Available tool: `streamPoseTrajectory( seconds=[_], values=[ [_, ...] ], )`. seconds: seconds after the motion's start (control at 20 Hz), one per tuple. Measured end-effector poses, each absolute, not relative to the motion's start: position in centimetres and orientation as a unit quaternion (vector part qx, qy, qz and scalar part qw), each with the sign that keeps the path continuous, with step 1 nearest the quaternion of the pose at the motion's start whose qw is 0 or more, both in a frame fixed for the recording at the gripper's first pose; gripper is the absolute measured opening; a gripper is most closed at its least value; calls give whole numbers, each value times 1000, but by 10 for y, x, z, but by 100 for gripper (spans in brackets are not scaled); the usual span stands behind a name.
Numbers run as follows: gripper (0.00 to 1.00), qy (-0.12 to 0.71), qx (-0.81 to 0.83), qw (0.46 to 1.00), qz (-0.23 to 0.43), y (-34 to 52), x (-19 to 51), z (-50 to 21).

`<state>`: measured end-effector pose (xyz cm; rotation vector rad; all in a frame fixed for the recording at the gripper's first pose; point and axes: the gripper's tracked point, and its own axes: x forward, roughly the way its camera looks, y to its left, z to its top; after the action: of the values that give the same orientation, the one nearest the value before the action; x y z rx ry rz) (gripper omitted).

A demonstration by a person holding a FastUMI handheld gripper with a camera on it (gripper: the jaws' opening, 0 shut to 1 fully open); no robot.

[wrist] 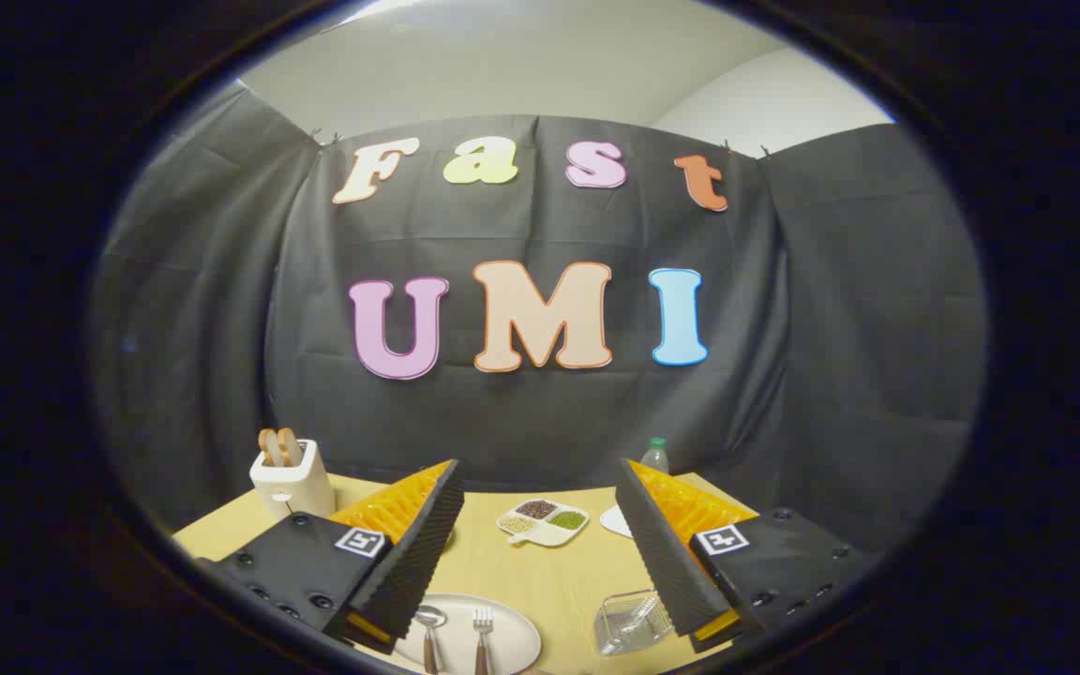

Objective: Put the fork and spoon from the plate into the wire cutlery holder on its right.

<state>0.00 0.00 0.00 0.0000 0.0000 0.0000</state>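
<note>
Nothing has been picked up yet — the fork [483, 639] and spoon [429, 630] both lie side by side on the white plate [512, 630], bowl and tines pointing away and handles toward the tool, so this reads as the approach before the first grasp. The gripper [540, 487] hangs above the wooden table [512, 567] with its fingers spread wide, holding nothing and touching nothing. The plate sits below and between the fingers, nearer the left one; the spoon lies just beside that finger's lower edge. The wire cutlery holder [632, 621] stands close under the right finger. The next move, as I judge it, calls for tipping down over one handle — then closing across it
</note>
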Motion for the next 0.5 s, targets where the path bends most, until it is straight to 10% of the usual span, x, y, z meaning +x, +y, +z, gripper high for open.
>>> streamPoseTrajectory(
  seconds=[0.5],
  values=[
    [100,-10,-10,999,43,20,-6,3]
  ],
)
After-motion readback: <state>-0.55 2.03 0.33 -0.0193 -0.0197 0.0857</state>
